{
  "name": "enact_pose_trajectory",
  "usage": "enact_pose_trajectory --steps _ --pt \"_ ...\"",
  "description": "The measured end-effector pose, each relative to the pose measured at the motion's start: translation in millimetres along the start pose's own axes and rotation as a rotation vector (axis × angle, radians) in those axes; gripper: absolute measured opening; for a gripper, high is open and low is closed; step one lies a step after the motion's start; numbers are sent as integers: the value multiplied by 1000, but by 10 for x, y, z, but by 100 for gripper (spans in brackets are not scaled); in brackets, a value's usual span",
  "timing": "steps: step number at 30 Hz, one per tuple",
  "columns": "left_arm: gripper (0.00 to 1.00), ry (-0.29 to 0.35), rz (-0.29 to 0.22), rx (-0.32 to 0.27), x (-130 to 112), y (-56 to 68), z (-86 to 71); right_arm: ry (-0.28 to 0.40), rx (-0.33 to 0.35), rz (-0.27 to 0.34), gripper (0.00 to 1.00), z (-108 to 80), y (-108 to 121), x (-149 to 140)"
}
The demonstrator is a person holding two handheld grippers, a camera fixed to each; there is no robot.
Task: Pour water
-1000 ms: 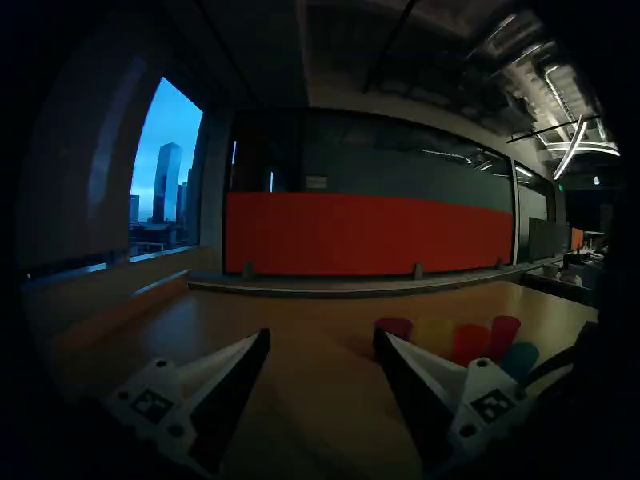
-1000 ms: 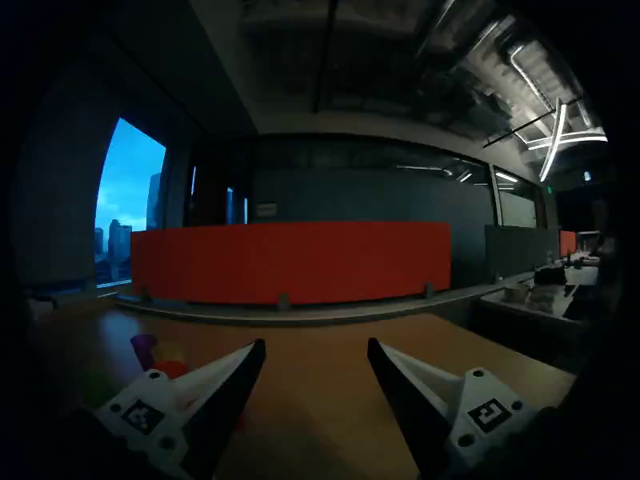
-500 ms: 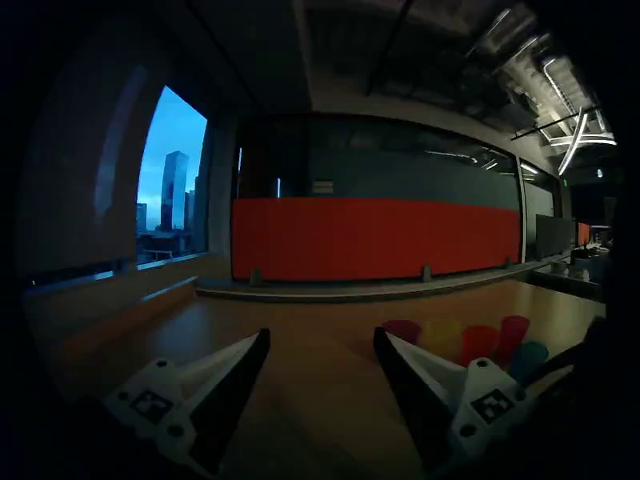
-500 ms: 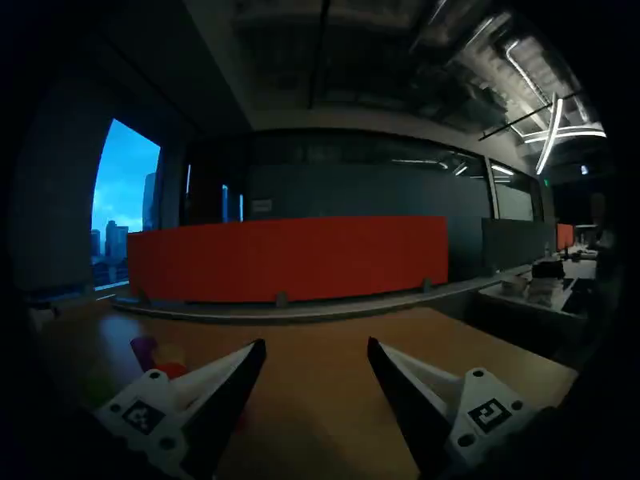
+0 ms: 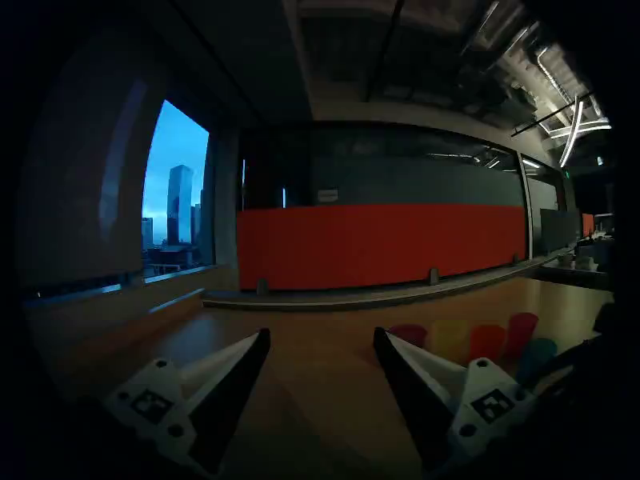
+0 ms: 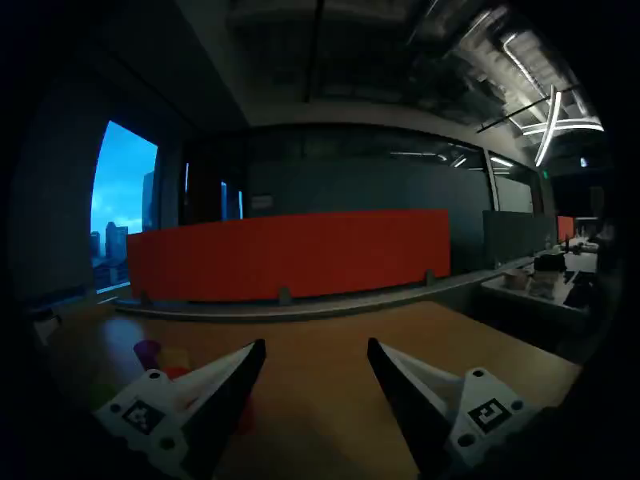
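Wooden table (image 5: 320, 380): row of coloured cups (image 5: 486, 340) standing well short of the far edge, which bears a red partition (image 5: 376, 244). Left gripper (image 5: 320, 331): jaws released, empty. Right gripper (image 6: 314, 342): jaws released, empty.

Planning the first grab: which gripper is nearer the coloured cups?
Left, probably. The coloured cups look larger, just beyond the right finger of the left gripper; from the right gripper they sit smaller, off past its left finger.
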State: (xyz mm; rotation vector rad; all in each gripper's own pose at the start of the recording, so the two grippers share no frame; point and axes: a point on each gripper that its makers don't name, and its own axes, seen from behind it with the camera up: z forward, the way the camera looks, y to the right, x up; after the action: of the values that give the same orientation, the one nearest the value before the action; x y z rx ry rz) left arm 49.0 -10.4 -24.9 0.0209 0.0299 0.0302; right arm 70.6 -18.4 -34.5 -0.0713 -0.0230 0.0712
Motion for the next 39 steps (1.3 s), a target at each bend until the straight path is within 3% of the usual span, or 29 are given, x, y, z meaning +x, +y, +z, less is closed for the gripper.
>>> enact_pose_trajectory --steps 9,21,39 --pt "96 0 25 21 -94 39 43 -10 -13 -14 99 -24 47 5" --pt "95 -23 -15 46 -335 18 155 -23 -18 -10 99 -34 71 -44" --pt "95 -27 -15 38 -438 55 237 -32 -20 -16 99 -47 82 -68"
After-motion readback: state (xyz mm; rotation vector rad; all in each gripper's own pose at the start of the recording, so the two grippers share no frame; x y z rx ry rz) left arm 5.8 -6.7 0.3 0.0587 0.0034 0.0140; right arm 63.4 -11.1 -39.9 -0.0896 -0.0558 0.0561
